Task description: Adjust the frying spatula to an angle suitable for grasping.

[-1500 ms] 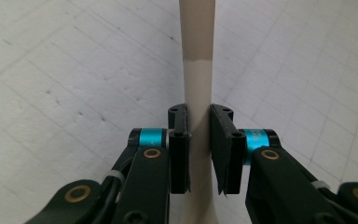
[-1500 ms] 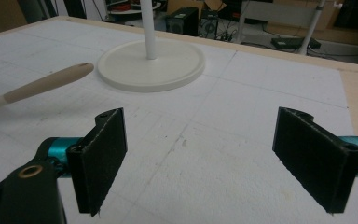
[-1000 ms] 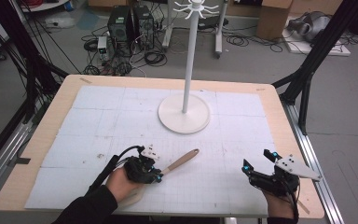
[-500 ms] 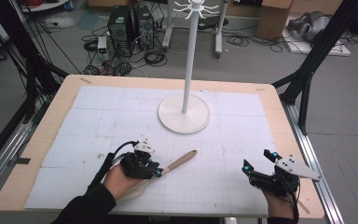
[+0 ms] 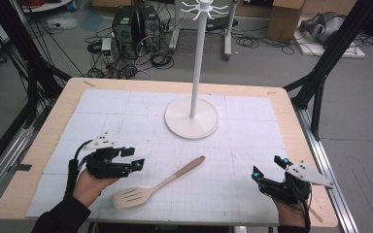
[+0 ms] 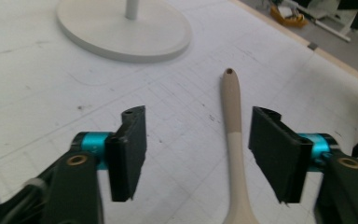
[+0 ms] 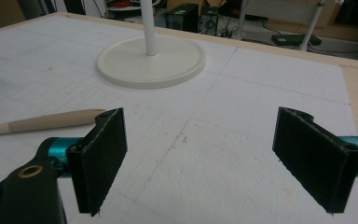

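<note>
Left gripper (image 5: 138,158) has just been opening its jaws, and nothing is pressed between them; the slotted spatula (image 5: 158,185) lies flat on the white mat (image 5: 252,145) beside it, seemingly just released. Right gripper (image 5: 267,167) rests wide open and empty, probably waiting.

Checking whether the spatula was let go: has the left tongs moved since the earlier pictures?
Yes. The left tongs has drawn back leftward, away from the stand's base. Its jaws have just been opening, and the spatula lies free on the table.
</note>
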`<state>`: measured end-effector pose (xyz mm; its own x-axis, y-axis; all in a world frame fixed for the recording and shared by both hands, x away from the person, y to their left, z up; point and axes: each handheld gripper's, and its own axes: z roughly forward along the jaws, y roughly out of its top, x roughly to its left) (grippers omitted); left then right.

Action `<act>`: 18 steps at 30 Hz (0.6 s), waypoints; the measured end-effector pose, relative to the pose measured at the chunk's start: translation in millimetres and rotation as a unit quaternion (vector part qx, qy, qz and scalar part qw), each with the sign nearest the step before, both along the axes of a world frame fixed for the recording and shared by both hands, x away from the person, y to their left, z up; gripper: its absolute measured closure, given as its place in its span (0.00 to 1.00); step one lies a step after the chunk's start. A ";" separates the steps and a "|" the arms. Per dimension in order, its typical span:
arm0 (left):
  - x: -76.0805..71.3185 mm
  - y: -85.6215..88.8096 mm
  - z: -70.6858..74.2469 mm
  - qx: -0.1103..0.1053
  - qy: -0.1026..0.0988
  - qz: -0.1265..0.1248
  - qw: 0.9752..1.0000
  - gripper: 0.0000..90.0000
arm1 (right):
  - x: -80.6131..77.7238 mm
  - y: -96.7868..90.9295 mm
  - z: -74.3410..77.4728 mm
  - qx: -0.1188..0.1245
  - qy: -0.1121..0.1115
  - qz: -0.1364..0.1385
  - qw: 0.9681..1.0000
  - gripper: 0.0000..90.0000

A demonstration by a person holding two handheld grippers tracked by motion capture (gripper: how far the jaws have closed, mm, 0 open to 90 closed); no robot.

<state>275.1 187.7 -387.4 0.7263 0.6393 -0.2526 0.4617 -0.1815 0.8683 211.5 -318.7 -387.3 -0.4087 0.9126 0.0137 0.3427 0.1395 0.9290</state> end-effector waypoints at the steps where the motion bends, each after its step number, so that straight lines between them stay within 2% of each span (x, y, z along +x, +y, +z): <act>1: 0.0 0.0 0.0 0.000 0.000 0.000 1.000 0.33 | 0.0 0.1 -0.1 0.000 0.001 -0.001 1.000 0.18; 2: -2.9 6.9 -3.4 -0.003 -0.006 0.015 1.000 0.29 | -0.1 0.2 -0.1 0.000 0.001 -0.002 1.000 0.18; 3: -4.3 10.4 -5.2 -0.009 -0.009 0.020 1.000 0.25 | -0.2 0.0 0.0 -0.001 0.001 -0.002 1.000 0.18; 10: -10.6 30.0 -6.1 -0.033 -0.027 0.035 0.998 0.24 | -0.7 -0.2 0.1 -0.003 0.001 -0.005 1.000 0.18; 14: -9.2 32.8 -7.7 -0.029 -0.029 0.046 0.998 0.24 | 0.3 -0.3 -0.4 -0.004 0.004 -0.007 1.000 0.18; 18: -8.8 32.2 -8.5 -0.025 -0.028 0.044 0.998 0.25 | 1.9 0.0 -1.6 -0.005 0.007 -0.006 1.000 0.18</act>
